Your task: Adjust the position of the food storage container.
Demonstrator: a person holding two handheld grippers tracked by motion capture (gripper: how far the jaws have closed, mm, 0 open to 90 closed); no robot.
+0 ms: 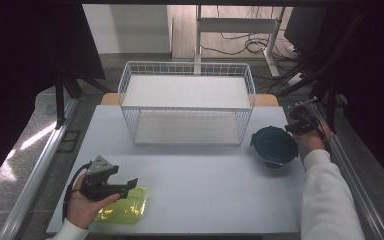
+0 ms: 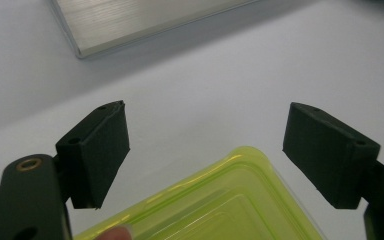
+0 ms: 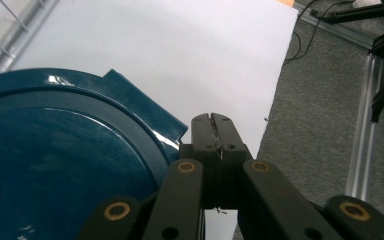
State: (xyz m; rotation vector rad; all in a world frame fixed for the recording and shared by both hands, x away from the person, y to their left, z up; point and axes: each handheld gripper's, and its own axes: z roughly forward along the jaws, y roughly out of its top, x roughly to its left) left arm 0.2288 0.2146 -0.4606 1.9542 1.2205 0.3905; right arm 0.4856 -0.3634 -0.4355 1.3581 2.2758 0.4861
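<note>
Blue round lid (image 1: 274, 145) lies far right on the table (image 1: 205, 185), beside the wire basket (image 1: 187, 102). Right gripper (image 3: 213, 120) view: jaws pressed together, empty, at the lid's tabbed rim; contact unclear. Left gripper (image 2: 205, 150) view: jaws wide apart above a yellow-green lid (image 2: 230, 205), near left. High view places both.

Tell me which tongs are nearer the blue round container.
Right. The right tongs sit shut at the blue container's far right edge; the left tongs are across the table over the yellow-green lid.
</note>
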